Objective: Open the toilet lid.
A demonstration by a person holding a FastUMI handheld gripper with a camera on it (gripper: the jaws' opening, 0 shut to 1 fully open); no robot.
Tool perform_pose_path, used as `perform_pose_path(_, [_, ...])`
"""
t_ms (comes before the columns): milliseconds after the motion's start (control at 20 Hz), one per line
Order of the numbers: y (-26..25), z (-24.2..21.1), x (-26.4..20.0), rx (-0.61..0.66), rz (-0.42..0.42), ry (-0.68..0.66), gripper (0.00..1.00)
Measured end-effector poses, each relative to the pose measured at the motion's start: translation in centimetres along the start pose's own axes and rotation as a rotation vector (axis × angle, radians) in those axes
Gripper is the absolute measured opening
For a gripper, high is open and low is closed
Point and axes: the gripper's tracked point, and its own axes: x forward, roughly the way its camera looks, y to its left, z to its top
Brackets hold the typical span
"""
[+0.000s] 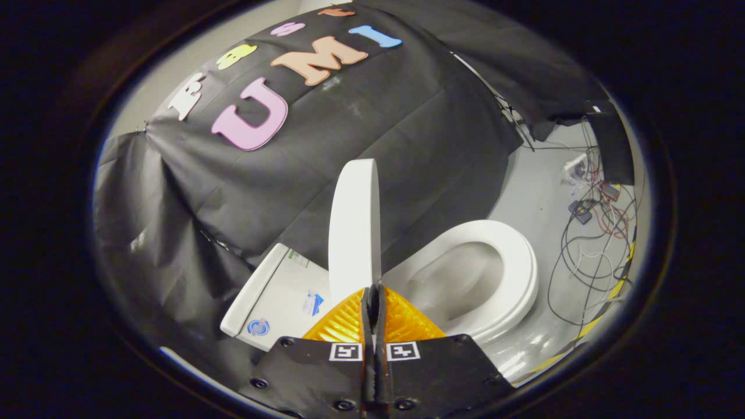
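The white toilet lid (354, 233) stands raised, almost upright, and I see it nearly edge-on just beyond my fingertips. Beside it the white seat (520, 262) lies down around the open bowl (460, 279). On the lid's other side is the white tank (279, 291) with stickers on it. My gripper (372, 289) is shut, its two fingers pressed together with nothing between them. The tips sit right at the lid's lower edge; whether they touch it I cannot tell.
Black cloth hangs close behind the tank and the lid. On the grey floor past the seat lie tangled cables and small boxes (593, 227). Yellow-black tape (611, 297) runs along the floor near them.
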Motion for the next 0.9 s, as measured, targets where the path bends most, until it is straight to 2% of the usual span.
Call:
perform_pose_path(550, [3.4, 0.1, 0.0, -0.163, 0.004, 0.017, 0.01])
perform_pose_path(750, [4.5, -0.2, 0.2, -0.302, -0.019, 0.036, 0.01])
perform_pose_path(900, [5.8, -0.3, 0.3, -0.36, -0.008, 0.044, 0.01])
